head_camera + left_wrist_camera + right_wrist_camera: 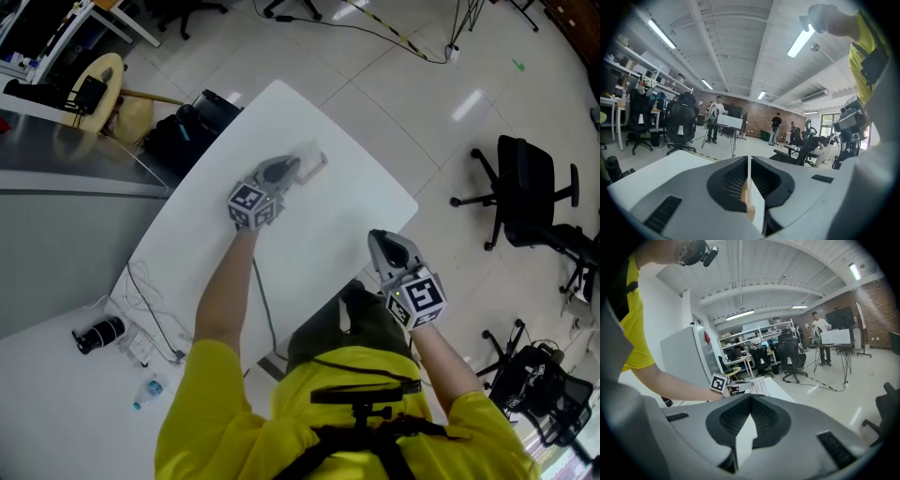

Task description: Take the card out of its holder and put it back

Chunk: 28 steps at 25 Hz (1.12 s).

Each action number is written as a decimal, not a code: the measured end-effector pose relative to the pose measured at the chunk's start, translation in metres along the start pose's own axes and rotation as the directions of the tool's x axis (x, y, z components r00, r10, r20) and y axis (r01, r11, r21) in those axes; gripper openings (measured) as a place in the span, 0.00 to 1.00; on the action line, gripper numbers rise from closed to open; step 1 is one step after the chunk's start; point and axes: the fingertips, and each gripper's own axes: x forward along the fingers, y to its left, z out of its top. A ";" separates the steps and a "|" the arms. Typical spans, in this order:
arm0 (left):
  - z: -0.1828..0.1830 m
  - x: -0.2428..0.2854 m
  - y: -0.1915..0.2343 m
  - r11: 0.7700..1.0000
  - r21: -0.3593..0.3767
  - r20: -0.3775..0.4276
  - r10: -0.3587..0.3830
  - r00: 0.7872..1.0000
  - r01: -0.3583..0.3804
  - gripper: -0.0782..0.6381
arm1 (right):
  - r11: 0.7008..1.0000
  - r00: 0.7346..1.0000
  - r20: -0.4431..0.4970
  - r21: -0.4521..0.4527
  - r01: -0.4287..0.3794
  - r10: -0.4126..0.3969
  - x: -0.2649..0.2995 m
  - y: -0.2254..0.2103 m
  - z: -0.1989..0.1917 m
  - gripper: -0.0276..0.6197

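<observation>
step: draw the card out | left gripper [298, 169]: fingers clenched on the thin card [749, 171], at the holder [313, 159] on the desk's [309, 244] far part | right gripper [378, 238]: fingers together, empty, beside the desk's near edge | advice: pull straight along the slot, since the holder may slide

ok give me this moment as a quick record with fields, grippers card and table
left gripper: jaws closed on the card, tips at the far side of the table
card: thin white edge, upright between the left jaws, a tan strip low beside it
pale piece: on the table at the left jaw tips; card or holder, too blurred to tell
right gripper: jaws together, nothing between them, by the table's near edge, apart from the card
table: white
</observation>
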 end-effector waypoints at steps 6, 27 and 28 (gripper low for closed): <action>0.056 -0.026 -0.005 0.997 -0.022 0.076 0.074 0.994 -0.073 0.13 | 1.000 1.000 0.021 -0.002 -0.013 0.013 -0.012 0.006 0.020 0.05; 0.251 -0.146 -0.120 0.971 0.097 0.284 0.182 0.941 -0.217 0.13 | 0.986 0.960 0.271 -0.167 -0.021 0.066 -0.042 0.037 0.141 0.05; 0.253 -0.147 -0.121 0.971 0.098 0.288 0.182 0.940 -0.218 0.13 | 0.986 0.959 0.274 -0.167 -0.020 0.066 -0.041 0.038 0.142 0.05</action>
